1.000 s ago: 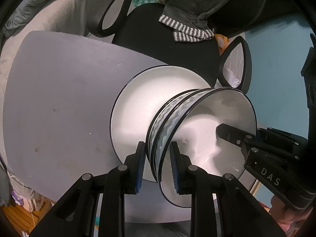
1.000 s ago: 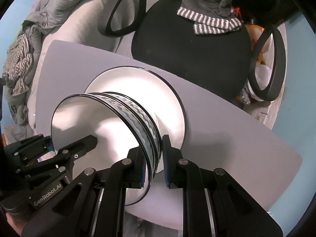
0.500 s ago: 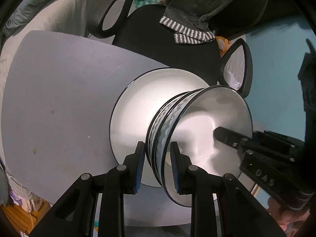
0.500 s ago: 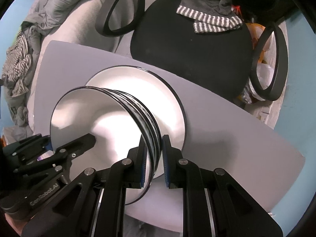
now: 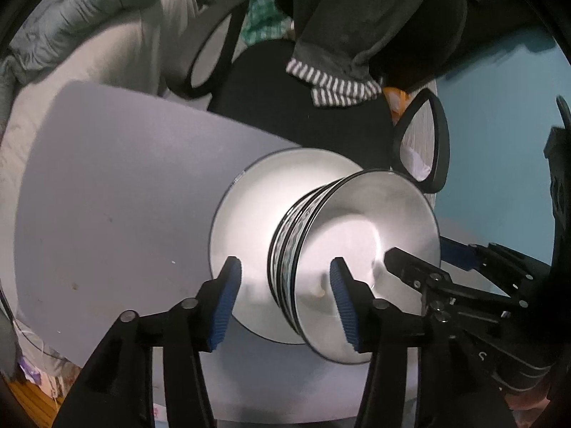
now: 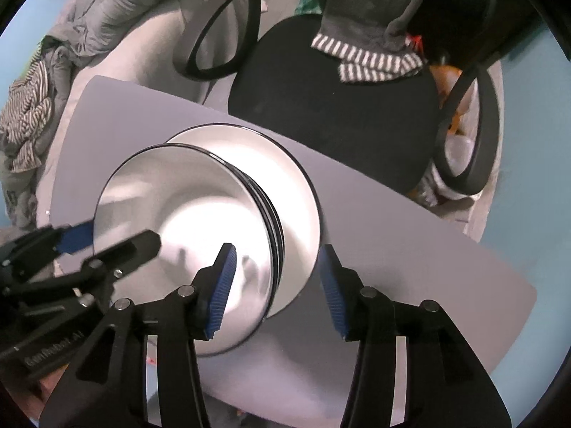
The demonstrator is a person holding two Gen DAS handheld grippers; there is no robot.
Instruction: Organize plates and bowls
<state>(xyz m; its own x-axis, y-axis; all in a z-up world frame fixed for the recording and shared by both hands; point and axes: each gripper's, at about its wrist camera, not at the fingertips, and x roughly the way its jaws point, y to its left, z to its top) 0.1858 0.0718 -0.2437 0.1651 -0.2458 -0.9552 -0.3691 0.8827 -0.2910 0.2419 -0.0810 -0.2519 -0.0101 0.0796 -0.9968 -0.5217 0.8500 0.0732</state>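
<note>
Bowls (image 5: pixel 357 249), two or three nested with black rims and a wavy blue-grey band outside, sit stacked on a white plate (image 5: pixel 249 214) on the grey counter (image 5: pixel 107 196). In the left wrist view the stack lies just right of centre, toward four o'clock from the plate's middle; in the right wrist view the bowls (image 6: pixel 185 221) lie toward eight o'clock on the plate (image 6: pixel 285 178).

Both pairs of tongs are released. The left tongs (image 5: pixel 285 296) straddle the near rim of the stack, blue pads clear of it on either side; their jaws have just been opening, with the rim between them but not pinched. The right tongs (image 6: pixel 274 285) straddle the opposite rim in the same way, jaws just opened, pads standing off the wall. Each pair shows in the other's view: left tongs (image 6: pixel 107 246) at nine o'clock, right tongs (image 5: pixel 421 271) at four o'clock.

The stack looks like glazed ceramic, though blur makes that uncertain. If so, it is stiff, fairly heavy when nested, slick on the glaze and apt to chip. The rim wall is the natural hold, one pad inside and one outside, taken on opposite sides so the stack stays level. With the bowls now resting on the plate, the placing step seems done.

Beyond the counter at twelve o'clock stands a black chair (image 5: pixel 303 114) draped with dark clothing (image 5: pixel 357 18).
</note>
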